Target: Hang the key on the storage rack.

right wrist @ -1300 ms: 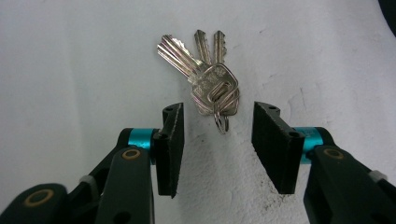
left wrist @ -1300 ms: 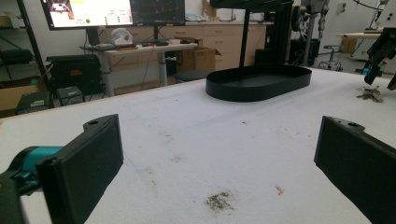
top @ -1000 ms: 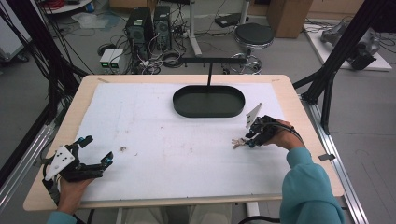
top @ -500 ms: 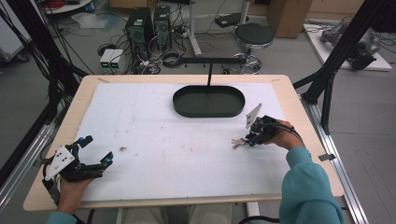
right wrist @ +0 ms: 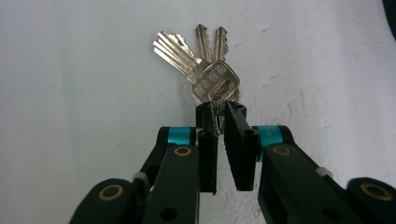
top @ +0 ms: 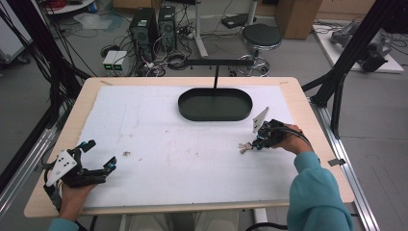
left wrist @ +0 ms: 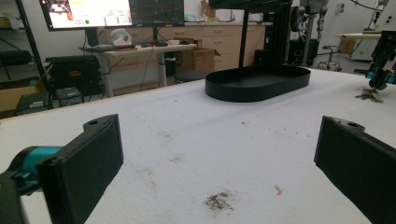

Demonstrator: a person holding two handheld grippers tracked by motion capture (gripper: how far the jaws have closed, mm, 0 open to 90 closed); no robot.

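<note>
Right tool (right wrist: 220, 112) clamping keys (right wrist: 205, 70)

We are seeing the white table (top: 159, 144) lying open across its middle and left, with the black tray (top: 215, 104) and its post sitting near the far edge, and the keys (top: 244, 147) under the right gripper (top: 255, 144) occupying the right edge.

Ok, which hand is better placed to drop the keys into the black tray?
Right. The right gripper is shut on the keys and sits just beside the black tray; the left gripper is open at the table's near left corner.
</note>
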